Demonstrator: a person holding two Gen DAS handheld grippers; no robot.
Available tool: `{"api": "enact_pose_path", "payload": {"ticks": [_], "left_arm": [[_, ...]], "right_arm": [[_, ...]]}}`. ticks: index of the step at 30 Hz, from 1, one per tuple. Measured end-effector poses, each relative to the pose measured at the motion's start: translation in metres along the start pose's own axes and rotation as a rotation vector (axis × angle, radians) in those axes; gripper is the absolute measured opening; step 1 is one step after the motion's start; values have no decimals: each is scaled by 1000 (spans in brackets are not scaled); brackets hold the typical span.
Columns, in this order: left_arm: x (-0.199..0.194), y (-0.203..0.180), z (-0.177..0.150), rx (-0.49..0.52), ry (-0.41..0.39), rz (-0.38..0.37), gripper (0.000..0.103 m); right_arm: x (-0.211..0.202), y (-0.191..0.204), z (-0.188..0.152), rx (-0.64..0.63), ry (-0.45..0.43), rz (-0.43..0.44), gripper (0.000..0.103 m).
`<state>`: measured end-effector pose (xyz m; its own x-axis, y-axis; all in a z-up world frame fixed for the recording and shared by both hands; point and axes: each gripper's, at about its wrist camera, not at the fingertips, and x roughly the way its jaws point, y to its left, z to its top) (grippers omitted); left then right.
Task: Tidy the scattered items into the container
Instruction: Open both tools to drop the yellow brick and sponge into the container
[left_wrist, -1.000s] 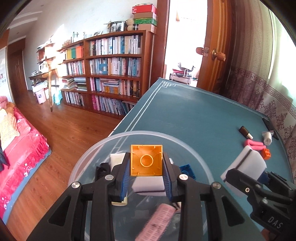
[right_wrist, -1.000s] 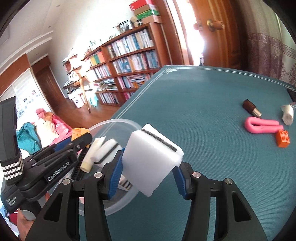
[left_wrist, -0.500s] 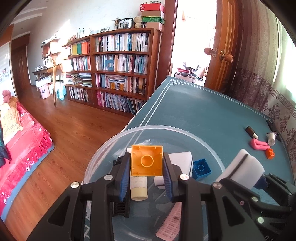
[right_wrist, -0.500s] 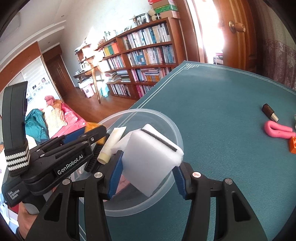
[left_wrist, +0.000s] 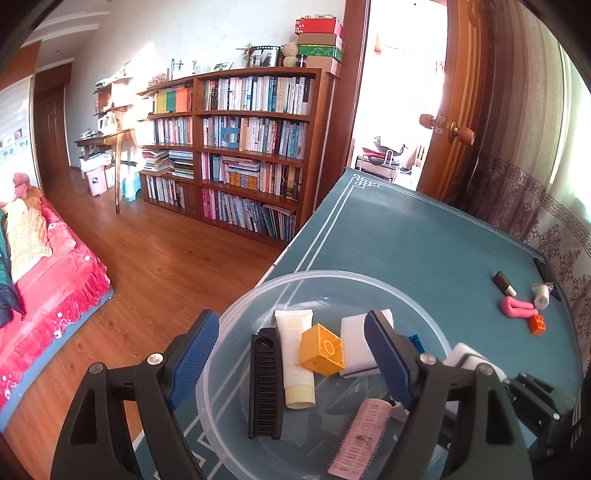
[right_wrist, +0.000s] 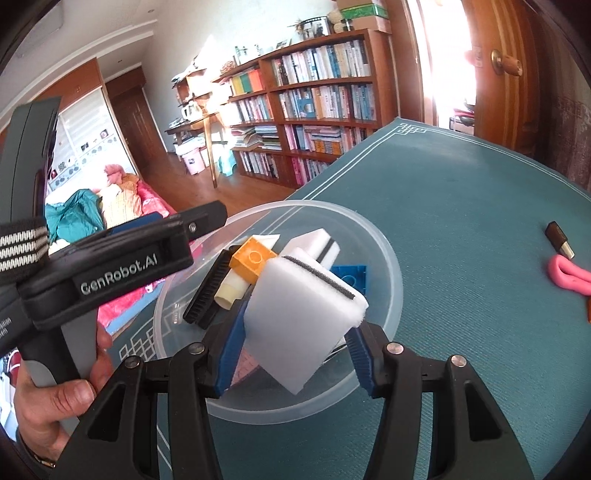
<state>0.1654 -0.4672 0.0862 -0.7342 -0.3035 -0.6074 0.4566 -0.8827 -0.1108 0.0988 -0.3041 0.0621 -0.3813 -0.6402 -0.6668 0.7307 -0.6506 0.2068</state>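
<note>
- Your left gripper (left_wrist: 291, 347) has its jaws spread wide above the clear plastic bowl (left_wrist: 369, 282) and grips nothing; the yellow block (left_wrist: 322, 349) sits tilted inside the bowl, resting on the cream tube (left_wrist: 297, 354).
- Your right gripper (right_wrist: 295, 347) is clamped on a white sponge (right_wrist: 303, 314) with a dark stripe, held tilted over the near part of the bowl (right_wrist: 384, 258).
- Also in the bowl: a black comb (left_wrist: 265, 384) beside the tube, a 2nd white sponge (left_wrist: 356, 345), a blue block (right_wrist: 351, 278) and a pink roller (left_wrist: 360, 435).
- The bowl sits near the left edge of the teal table (left_wrist: 406, 236), close to the drop to the wooden floor (left_wrist: 155, 266); that side gives you little margin.
- Toward the far right the tabletop is open, with bare cloth between the bowl and the leftover items.
- Leftovers cluster near the right edge: a pink clip (left_wrist: 515, 307), an orange block (left_wrist: 536, 325), a small dark bottle (left_wrist: 504, 283) and a white tube (left_wrist: 542, 297).
</note>
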Motion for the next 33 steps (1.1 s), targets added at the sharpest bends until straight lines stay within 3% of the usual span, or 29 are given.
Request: {"api": "enact_pose_path", "payload": {"ticks": [5, 10, 16, 33], "left_arm": [[-2, 8, 3, -21, -11, 10, 94], [-2, 15, 5, -37, -6, 18, 94], [0, 19, 3, -53, 10, 20, 94], [5, 9, 2, -46, 32, 12, 94]], "right_arm": [[11, 7, 4, -33, 35, 24, 57], [20, 14, 5, -49, 65, 37, 61], [15, 13, 8, -61, 15, 20, 71], [-20, -40, 1, 85, -88, 0, 72]]}}
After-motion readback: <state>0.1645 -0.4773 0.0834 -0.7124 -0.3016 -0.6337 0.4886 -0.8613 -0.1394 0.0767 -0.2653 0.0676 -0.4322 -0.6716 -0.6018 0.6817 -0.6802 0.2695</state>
